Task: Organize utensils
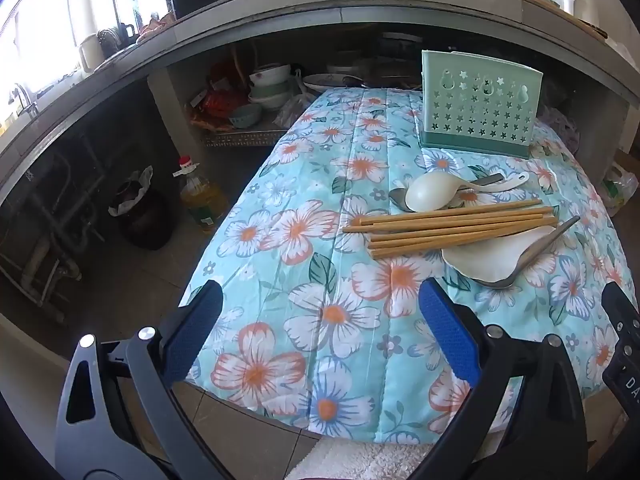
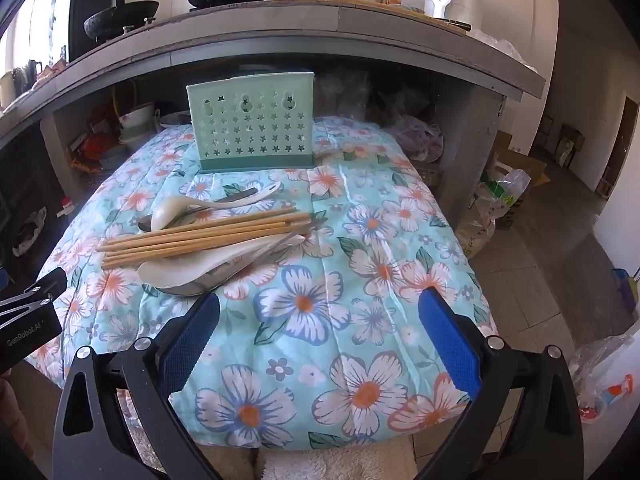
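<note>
A pile of utensils lies on a floral-clothed table (image 1: 332, 208) (image 2: 360, 240). Several wooden chopsticks (image 1: 452, 228) (image 2: 200, 238) rest across a white rice paddle (image 1: 496, 254) (image 2: 192, 266) and a metal spoon (image 1: 536, 252) (image 2: 264, 250). Behind them lie a white ladle (image 1: 430, 194) (image 2: 172, 210) and another metal spoon (image 1: 398, 198). A mint-green perforated utensil holder (image 1: 478, 102) (image 2: 252, 126) stands upright at the table's far side. My left gripper (image 1: 320, 304) hovers open over the near left of the cloth. My right gripper (image 2: 320, 312) hovers open over the near middle, nothing between its fingers.
A grey concrete counter (image 2: 320, 28) with pots, bottles and a white appliance runs behind the table. Bowls (image 1: 272, 88) sit on the shelf beneath it. An oil bottle (image 1: 202, 196) and a dark bin (image 1: 140, 216) stand on the floor at left; plastic bags (image 2: 496, 208) at right.
</note>
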Motion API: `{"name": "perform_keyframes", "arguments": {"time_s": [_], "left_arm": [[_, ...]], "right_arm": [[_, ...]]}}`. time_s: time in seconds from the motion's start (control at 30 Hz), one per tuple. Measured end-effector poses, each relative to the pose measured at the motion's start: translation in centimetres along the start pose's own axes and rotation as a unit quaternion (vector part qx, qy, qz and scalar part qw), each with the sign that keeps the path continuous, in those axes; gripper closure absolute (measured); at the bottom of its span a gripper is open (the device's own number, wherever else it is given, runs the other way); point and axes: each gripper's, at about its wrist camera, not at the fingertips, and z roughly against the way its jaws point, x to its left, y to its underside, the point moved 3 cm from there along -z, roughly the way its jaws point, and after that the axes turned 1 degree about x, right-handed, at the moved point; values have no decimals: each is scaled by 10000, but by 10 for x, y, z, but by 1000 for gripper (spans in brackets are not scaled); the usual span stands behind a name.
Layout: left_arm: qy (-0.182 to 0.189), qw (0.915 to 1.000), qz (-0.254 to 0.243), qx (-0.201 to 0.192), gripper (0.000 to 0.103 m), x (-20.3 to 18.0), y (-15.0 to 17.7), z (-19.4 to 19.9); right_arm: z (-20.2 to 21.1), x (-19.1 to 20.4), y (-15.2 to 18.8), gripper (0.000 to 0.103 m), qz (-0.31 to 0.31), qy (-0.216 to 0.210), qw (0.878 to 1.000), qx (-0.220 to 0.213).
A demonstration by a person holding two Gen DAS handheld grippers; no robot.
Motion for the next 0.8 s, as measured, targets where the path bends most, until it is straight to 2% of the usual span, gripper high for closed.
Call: {"name": "perform_keyframes", "arguments": {"time_s": [0.8], "left_arm": [[30,9999,-112,-119,8,-1,-3,6]], "right_arm": [[4,-5,-3,6,-65,12,10000,-73]]}}
